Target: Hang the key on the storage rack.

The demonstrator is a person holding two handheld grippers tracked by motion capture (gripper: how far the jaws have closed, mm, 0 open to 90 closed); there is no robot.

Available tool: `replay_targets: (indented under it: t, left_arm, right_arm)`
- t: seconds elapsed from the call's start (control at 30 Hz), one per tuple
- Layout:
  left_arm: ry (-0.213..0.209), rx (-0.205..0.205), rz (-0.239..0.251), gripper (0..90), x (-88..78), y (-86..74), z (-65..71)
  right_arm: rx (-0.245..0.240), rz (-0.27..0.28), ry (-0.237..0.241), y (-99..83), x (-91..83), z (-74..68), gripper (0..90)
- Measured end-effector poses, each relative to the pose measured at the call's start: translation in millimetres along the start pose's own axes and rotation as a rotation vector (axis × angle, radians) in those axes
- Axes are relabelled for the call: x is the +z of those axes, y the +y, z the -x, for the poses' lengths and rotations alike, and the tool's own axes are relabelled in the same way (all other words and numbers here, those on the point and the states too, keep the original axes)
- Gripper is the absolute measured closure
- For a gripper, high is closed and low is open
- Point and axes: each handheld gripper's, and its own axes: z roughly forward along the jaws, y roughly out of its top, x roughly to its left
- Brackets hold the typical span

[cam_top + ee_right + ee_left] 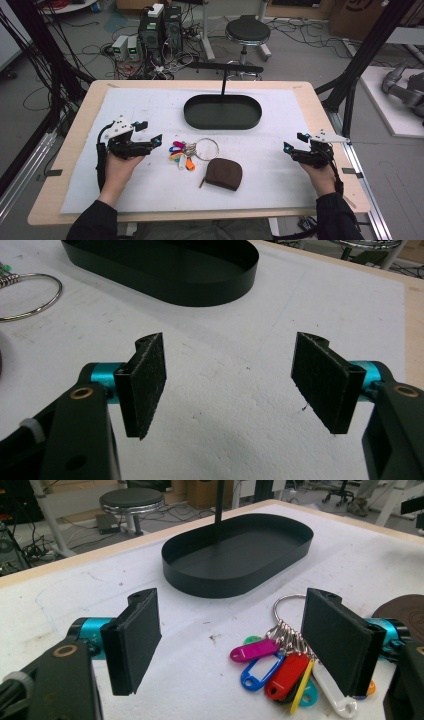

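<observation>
Keys (186, 153) on their big ring (206, 148) lay on the white mat (280, 120), just beside the brown pouch (223, 173) and apart from the black oval tray (222, 111). We held the left gripper (148, 133) close by the keys, jaws spread with nothing between the pads (137, 637); one pad stood in front of the tags. The right gripper (293, 142) waited well apart, also spread and holding nothing. We judged that nothing was yet lifted: all 3 things remained untouched.
</observation>
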Motion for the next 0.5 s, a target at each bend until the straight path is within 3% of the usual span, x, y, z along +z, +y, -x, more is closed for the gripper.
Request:
replay_targets:
  t: [0.5]
  left_arm:
    - [-0.020, -0.012, -0.017, 19.8, 5.9, 0.5, 3.7]
  right_arm:
    - [0.017, -0.003, 0.000, -0.6, 0.8, 2.4, 26.5]
